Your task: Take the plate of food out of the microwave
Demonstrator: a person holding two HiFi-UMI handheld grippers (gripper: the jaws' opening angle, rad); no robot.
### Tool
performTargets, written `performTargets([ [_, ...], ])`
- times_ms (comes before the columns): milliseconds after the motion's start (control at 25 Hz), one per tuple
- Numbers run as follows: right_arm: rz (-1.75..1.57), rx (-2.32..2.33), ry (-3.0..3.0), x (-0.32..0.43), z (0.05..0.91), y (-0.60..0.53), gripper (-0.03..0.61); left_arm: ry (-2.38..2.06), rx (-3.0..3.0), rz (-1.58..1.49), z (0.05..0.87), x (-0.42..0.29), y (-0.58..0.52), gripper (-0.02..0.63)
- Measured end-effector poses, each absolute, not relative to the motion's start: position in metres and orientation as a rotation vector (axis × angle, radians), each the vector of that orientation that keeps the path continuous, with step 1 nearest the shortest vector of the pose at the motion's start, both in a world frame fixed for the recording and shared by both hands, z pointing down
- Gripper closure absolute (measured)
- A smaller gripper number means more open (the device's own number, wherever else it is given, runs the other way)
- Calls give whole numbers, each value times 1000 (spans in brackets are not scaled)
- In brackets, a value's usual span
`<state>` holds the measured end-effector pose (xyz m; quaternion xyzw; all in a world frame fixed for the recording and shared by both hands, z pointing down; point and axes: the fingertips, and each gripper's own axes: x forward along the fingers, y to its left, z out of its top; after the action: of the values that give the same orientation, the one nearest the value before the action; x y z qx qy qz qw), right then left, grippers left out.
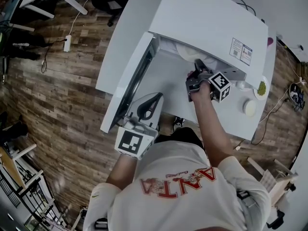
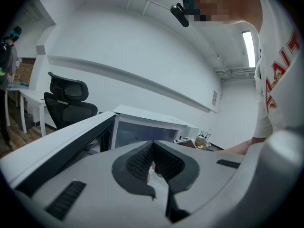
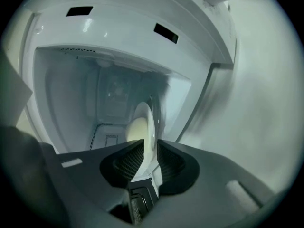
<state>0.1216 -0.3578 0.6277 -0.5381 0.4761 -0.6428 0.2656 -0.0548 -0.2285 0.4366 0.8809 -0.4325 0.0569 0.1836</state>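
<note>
So the microwave [image 1: 207, 18] sat on the bench [image 1: 243, 126] with its door [image 1: 127, 66] swung wide toward the left of the head view. The right tool [image 3: 146, 148] was reaching into the cavity, upper middle of that view. In the right gripper view the plate [image 3: 142, 122] was still inside, seen edge-on at centre frame with a pale lump of food [image 3: 135, 127] on it. Its rim sat between the pads, jaws only a little apart, and it didn't look properly clamped yet.

The left tool [image 2: 153, 148] was down by the door's lower end, jaws together with nothing in them.

My take on the grab: get the rim deeper into the pads before closing, since a shallow pinch on a smooth edge will probably slip. Then close firmly, lift just clear of the floor, keep it level and draw straight out. Honestly, I'd bring the spare tool under the far rim once it clears the opening.
</note>
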Motion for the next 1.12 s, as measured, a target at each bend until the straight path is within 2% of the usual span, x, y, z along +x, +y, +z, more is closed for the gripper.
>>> performTargets([
  [360,-1771,-1387,1224,113,640,-370,511,-1185,2490,166,438,-49,-222,604],
  [440,-1787,-1366,1207,112,642,-370,534,-1178,2485,164,439,-49,-220,604],
  [1120,-1693,-1278,1320,117,619,-356,561,-1147,2503,148,431,-43,-206,604],
])
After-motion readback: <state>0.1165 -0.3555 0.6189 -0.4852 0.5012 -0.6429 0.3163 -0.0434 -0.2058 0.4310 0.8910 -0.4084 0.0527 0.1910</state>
